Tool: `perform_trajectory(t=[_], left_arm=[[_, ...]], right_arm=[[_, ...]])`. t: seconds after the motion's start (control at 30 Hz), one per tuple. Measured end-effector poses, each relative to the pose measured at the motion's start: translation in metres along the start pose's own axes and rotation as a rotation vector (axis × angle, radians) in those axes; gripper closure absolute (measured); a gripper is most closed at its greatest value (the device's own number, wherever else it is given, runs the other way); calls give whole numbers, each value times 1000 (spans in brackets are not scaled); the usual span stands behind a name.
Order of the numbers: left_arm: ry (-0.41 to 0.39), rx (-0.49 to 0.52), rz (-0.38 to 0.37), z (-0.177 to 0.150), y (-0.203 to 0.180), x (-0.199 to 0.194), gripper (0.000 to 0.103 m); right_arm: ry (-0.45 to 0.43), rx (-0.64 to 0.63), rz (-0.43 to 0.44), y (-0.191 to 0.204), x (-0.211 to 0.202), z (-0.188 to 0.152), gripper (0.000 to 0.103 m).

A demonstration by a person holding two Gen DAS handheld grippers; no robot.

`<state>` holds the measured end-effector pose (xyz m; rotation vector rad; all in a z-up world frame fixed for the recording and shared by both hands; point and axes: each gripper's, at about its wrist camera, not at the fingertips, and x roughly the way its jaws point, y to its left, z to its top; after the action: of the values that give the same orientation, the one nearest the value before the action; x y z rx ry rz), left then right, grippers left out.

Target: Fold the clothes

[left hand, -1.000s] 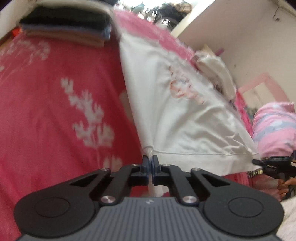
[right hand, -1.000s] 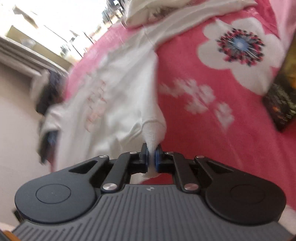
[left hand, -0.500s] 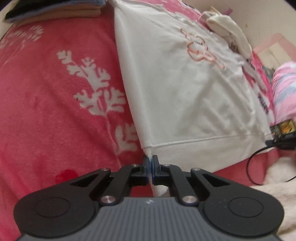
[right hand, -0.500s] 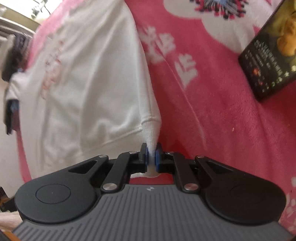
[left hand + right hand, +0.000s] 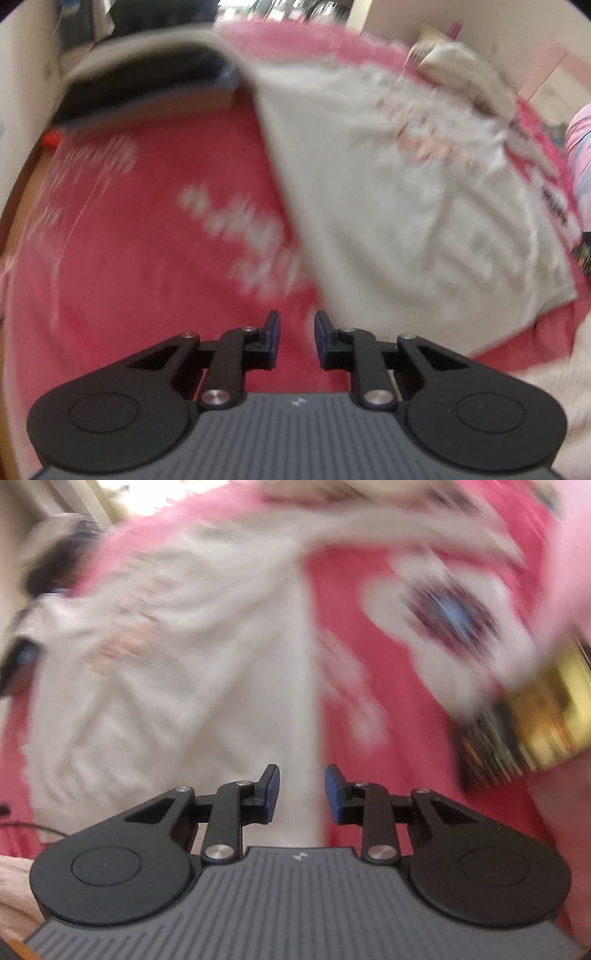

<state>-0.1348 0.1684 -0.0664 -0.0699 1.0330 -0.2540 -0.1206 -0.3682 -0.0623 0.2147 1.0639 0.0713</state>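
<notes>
A white sweatshirt (image 5: 406, 206) with a faint pink print lies spread flat on the red floral blanket (image 5: 129, 240); it also shows in the right wrist view (image 5: 166, 672). My left gripper (image 5: 297, 338) is open and empty, just off the garment's lower left hem corner. My right gripper (image 5: 301, 794) is open and empty, over the garment's lower right hem edge. Both views are motion-blurred.
A stack of folded dark and tan clothes (image 5: 147, 88) sits at the far left of the bed. A cream bundle (image 5: 465, 70) lies beyond the sweatshirt. A dark and yellow box (image 5: 528, 723) lies on the blanket at the right. A pink striped pillow (image 5: 580, 166) is at the right edge.
Both grippers have opened and let go of the sweatshirt's hem corners. The garment now lies flat on the blanket, and both grippers have pulled back slightly.
</notes>
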Motion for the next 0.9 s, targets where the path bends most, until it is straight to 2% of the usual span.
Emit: perform_trajectory(t=[0.1, 0.17, 0.23, 0.3, 0.37, 0.43, 0.47, 0.5, 0.6, 0.7, 0.77, 0.8, 0.9], left_arm=[[-8, 19, -84, 17, -25, 40, 82], [14, 38, -114, 21, -38, 67, 81], [65, 69, -75, 6, -37, 81, 86], [75, 25, -102, -8, -21, 67, 86], [89, -35, -100, -14, -3, 48, 88], [75, -31, -67, -6, -1, 33, 84], [51, -6, -60, 3, -3, 29, 84], [20, 17, -71, 15, -7, 29, 83], [-61, 67, -149, 59, -30, 46, 80], [-95, 133, -262, 91, -74, 91, 80], [-69, 173, -334, 99, -103, 123, 80], [-38, 195, -357, 98, -112, 135, 80], [50, 243, -401, 72, -120, 149, 80]], right_arm=[[-38, -76, 112, 38, 44, 18, 77], [37, -117, 107, 50, 77, 18, 77], [131, -160, 80, 60, 109, 16, 77], [218, -189, 76, 53, 104, 1, 77], [340, -129, 72, 33, 84, -12, 77], [465, -70, 44, 15, 67, -15, 78], [468, -76, 2, 10, 59, -7, 76], [411, -98, -17, 11, 51, 8, 76], [145, -152, 8, 28, 40, 68, 76], [-56, -131, 151, 55, 74, 113, 76], [-107, -123, 213, 77, 112, 123, 76], [-108, -155, 218, 87, 129, 117, 76], [-79, -296, 209, 105, 141, 69, 76]])
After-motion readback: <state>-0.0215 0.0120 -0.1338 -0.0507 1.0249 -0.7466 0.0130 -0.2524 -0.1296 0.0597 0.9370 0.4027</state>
